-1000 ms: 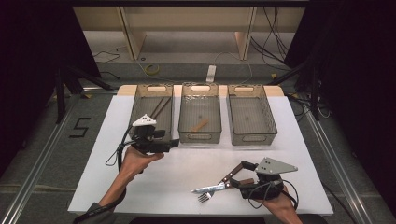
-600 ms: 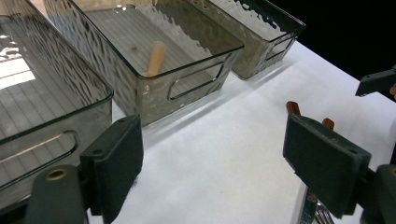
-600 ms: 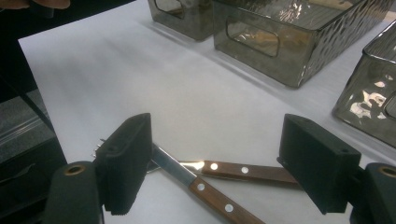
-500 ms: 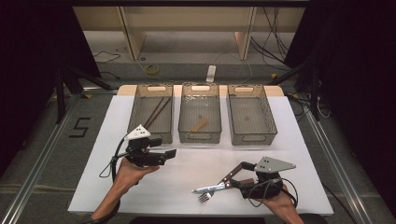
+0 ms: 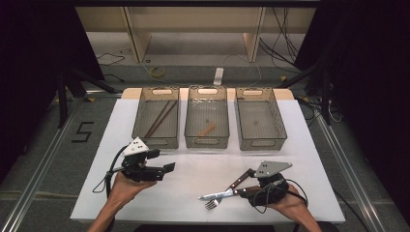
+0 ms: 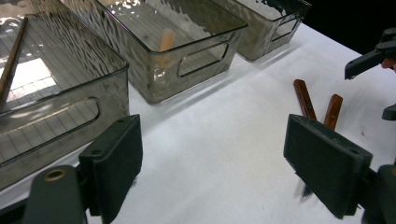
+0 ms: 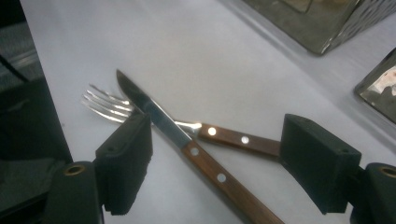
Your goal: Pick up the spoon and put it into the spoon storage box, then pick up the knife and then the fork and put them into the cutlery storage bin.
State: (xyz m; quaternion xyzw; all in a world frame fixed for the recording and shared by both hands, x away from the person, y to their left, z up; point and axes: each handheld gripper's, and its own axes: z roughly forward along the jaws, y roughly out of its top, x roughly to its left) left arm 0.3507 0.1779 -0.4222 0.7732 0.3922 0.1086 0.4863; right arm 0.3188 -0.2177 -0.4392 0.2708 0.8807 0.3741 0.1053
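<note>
A knife (image 5: pixel 220 195) and a fork (image 5: pixel 238 180), both with brown wooden handles, lie crossed on the white table (image 5: pixel 193 145) near its front edge. My right gripper (image 5: pixel 244 186) stands open around them. In the right gripper view the knife (image 7: pixel 205 163) runs between the wide jaws, and the fork (image 7: pixel 107 105) reaches toward the right jaw; neither pad presses on them. My left gripper (image 5: pixel 162 161) is open and empty at the front left, pointing right. In the left gripper view the left gripper (image 6: pixel 224 172) looks toward the two brown handles (image 6: pixel 303 98).
Three clear bins stand in a row at the back. The left bin (image 5: pixel 140 118) holds chopsticks (image 5: pixel 159 118). The middle bin (image 5: pixel 191 125) holds a small wooden piece (image 5: pixel 209 129). The right bin (image 5: pixel 278 121) has nothing visible in it. Bare white table lies between my two grippers.
My left gripper has drawn back from the left bin toward the table's front edge. The right gripper, knife and fork have stayed where they were.
</note>
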